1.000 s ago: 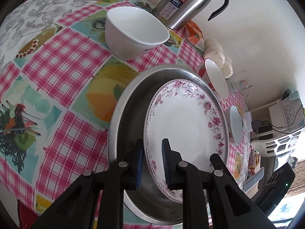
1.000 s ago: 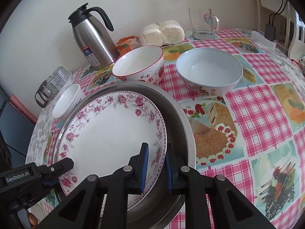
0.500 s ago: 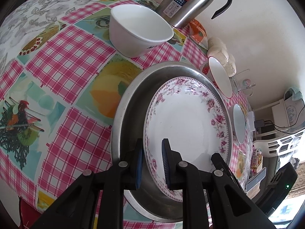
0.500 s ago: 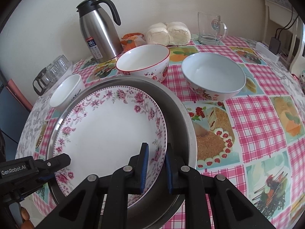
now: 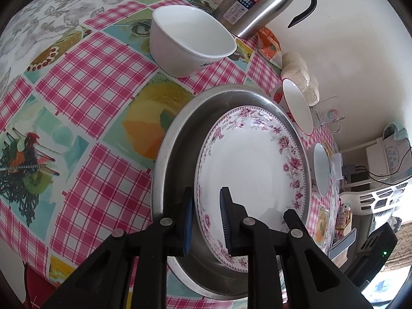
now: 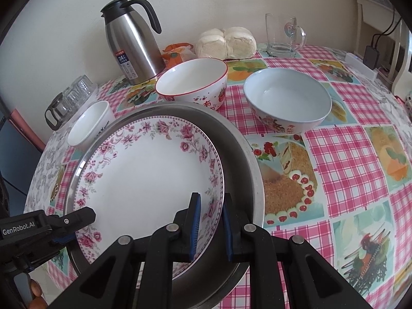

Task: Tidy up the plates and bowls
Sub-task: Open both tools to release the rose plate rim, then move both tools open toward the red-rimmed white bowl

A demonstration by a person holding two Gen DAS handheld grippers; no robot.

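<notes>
the left gripper (image 5: 206,221) straddles the near rim of the floral plate (image 5: 252,170), one blue pad outside the rim and one over the white face. its jaws are opening; a slim gap shows between the pads and the china, so the rim is judged to be no longer pinched, though the fisheye makes this hard to settle. the right gripper (image 6: 209,222) is set on the opposite edge of the same plate (image 6: 152,177), its pads closed narrowly on the rim, one pad above the face and one beneath.

the plate lies inside the steel basin (image 5: 175,154), slightly tilted against its wall, and the basin rests on the checked tablecloth (image 5: 77,82). around it stand the small white bowl (image 5: 190,43), the red-rimmed bowl (image 6: 191,83) just behind the basin, and the pale blue bowl (image 6: 287,100) to the side. a thermos (image 6: 134,49) stands farther back by the wall.

the plate is judged stiff, glazed and slippery, fairly heavy for thin pads, and easily chipped against steel. it is best taken at the raised rim, from two opposite sides, and kept level. the bowls, being deep and thick-walled, would be taken by one wall, a pad inside and a pad outside.
</notes>
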